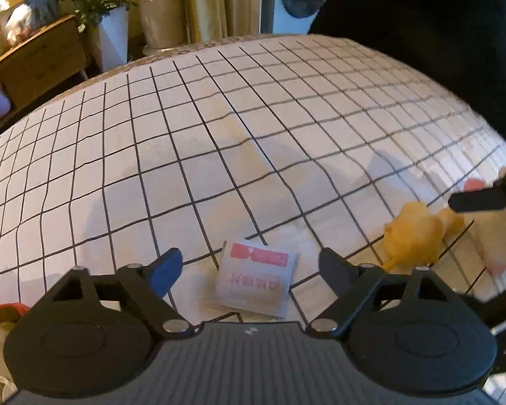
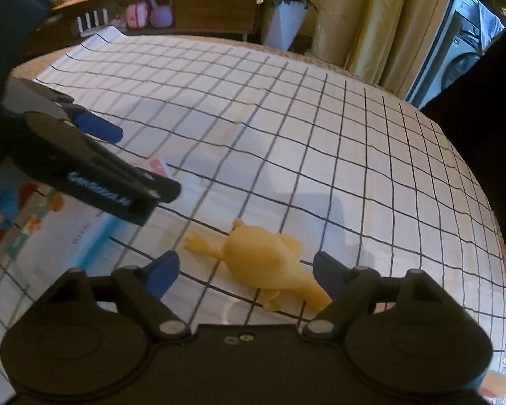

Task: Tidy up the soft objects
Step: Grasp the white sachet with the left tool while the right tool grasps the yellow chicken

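Rubber chicken (image 2: pixel 270 263), lying low and centre in the right wrist view between our right gripper's (image 2: pixel 246 275) wide-spread jaws, looked soft, light and squashy, so we judged its plump body the safest hold, while our left gripper (image 1: pixel 249 270) gaped around a flat sachet (image 1: pixel 256 278)

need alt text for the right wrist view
A yellow rubber chicken lies on a grid-patterned tablecloth between the open fingers of the right gripper, untouched. The left gripper reaches in from the left.
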